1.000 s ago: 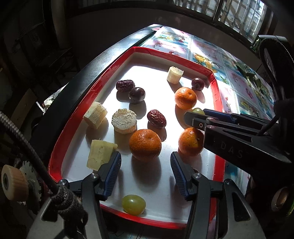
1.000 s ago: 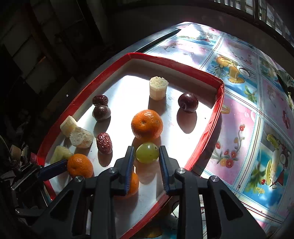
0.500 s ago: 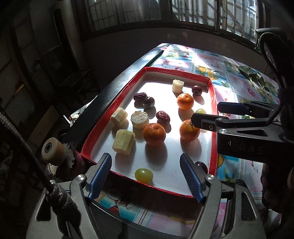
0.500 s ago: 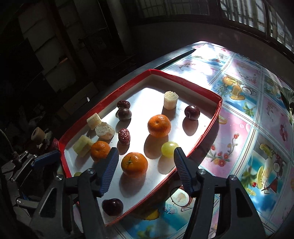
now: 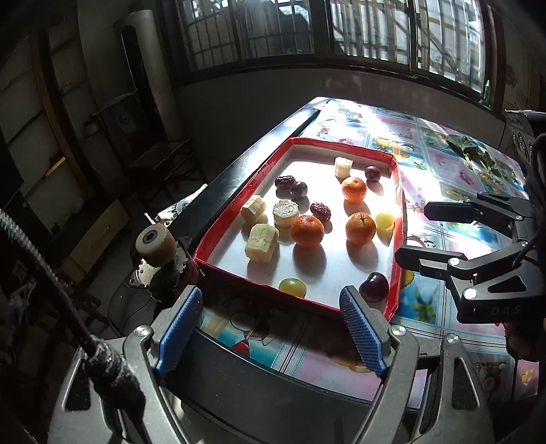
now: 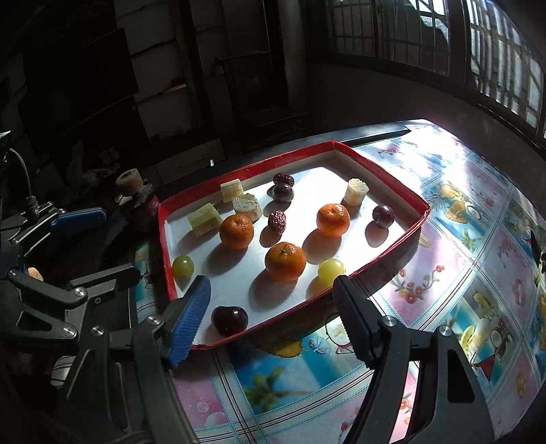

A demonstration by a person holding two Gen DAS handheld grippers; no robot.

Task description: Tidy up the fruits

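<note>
Red tray (image 5: 397, 191) on the bench (image 6: 460, 239) holds oranges, grapes, dates.
Left gripper (image 5: 273, 324) and right gripper (image 6: 269, 321) are both opening, empty, above its near rim.

A fruit-patterned tablecloth (image 6: 460, 239) covers the table below barred windows (image 5: 375, 30); a chair (image 5: 163, 160) stands nearby.

A red-rimmed tray (image 6: 385, 170) with a white floor holds the fruit, all lying loose and apart. Three mandarins (image 6: 285, 261) sit mid-tray, two green grapes (image 6: 330, 269) and a dark cherry (image 6: 229, 319) near its front edge, pale sugarcane chunks (image 6: 204, 218) and wrinkled red dates (image 6: 276, 221) farther back.
</note>
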